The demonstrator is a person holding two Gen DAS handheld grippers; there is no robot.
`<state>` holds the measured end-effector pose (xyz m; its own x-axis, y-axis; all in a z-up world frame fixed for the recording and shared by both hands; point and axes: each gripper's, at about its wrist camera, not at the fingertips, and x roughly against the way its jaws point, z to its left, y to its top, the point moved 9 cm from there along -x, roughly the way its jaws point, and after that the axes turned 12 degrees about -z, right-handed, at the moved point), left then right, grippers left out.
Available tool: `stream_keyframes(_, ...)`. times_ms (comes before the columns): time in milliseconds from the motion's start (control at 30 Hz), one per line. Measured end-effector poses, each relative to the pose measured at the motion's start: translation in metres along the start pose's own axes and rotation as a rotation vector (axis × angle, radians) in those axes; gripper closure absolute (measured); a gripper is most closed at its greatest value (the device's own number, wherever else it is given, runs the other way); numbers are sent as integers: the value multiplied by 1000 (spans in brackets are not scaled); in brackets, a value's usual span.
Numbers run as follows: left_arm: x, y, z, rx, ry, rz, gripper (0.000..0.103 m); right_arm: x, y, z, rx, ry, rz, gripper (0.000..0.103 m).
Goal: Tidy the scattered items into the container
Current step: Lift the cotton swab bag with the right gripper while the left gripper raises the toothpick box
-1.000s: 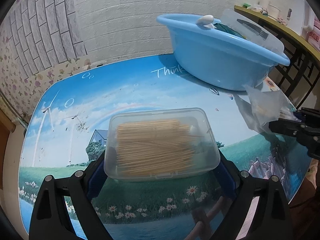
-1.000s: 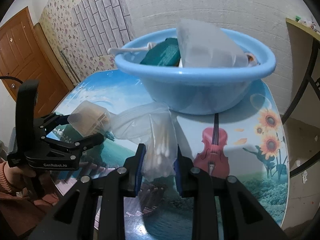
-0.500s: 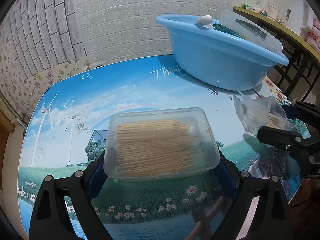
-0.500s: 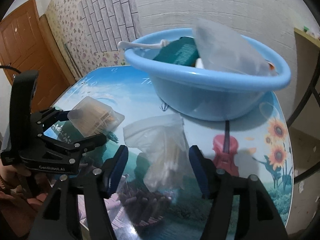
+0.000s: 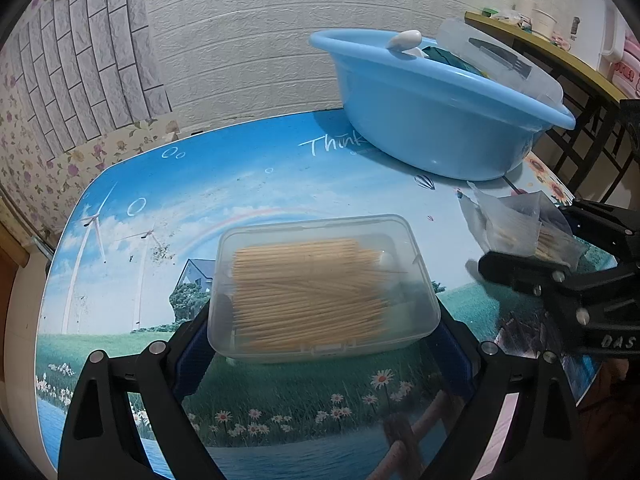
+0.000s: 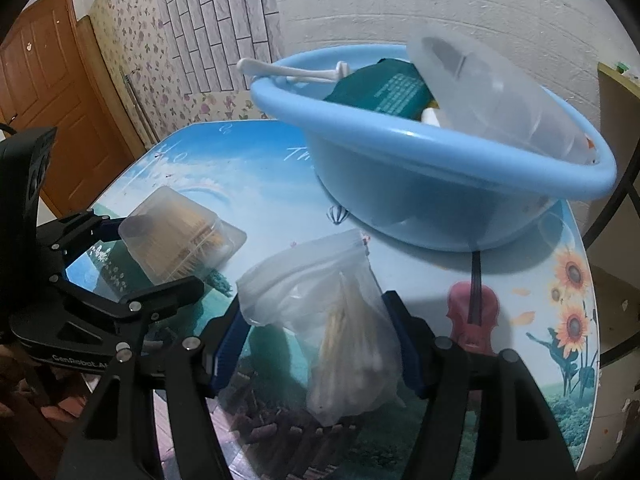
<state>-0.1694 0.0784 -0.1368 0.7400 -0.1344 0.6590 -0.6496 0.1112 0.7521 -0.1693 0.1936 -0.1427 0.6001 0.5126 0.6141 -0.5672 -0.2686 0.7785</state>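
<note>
Left wrist view, left claw: I have the left gripper point(image 5: 324, 332) clamped on the clear toothpick box point(image 5: 322, 286), both blue pads pressed against its short ends, in the lower middle of the frame.
Left wrist view, box axis: the box's long side runs across the frame from pad to pad, and the sticks inside lie the same way.
Left wrist view, target: the blue basin point(image 5: 436, 120) sits in the upper right, beyond the box and off to the right of my claw's line (already holding a white spoon, a dark green packet and a clear lid).
Left wrist view, other claw: the right gripper point(image 5: 560, 252) enters from the right edge, around the bag of cotton swabs point(image 5: 516, 232).
Right wrist view, right claw: its jaws are closing, at a middling spread, with the bag point(image 6: 340, 336) between them; the right pad sits at the plastic, the left looks just clear, so I judge it not yet gripped.
Right wrist view, bag axis: the swabs run lengthwise away from the claw, toward the basin point(image 6: 440, 184).
Right wrist view, nearer hand: the basin fills the upper middle and right, straight beyond the bag, so I judge the right hand nearer; the left gripper point(image 6: 132, 260) with its box point(image 6: 180, 236) sits at the left, farther off.
Table: the printed tabletop point(image 6: 248, 176) lies bare between box and basin.
</note>
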Motion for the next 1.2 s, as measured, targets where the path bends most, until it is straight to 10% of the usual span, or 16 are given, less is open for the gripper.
stream_keyframes(333,1,2,2,3,5,-8,10,3,5,-5,-57,13,-23,71)
stream_keyframes(1200,32,35,12,71,-8,-83,11,42,34,18,-27,93,-114,73)
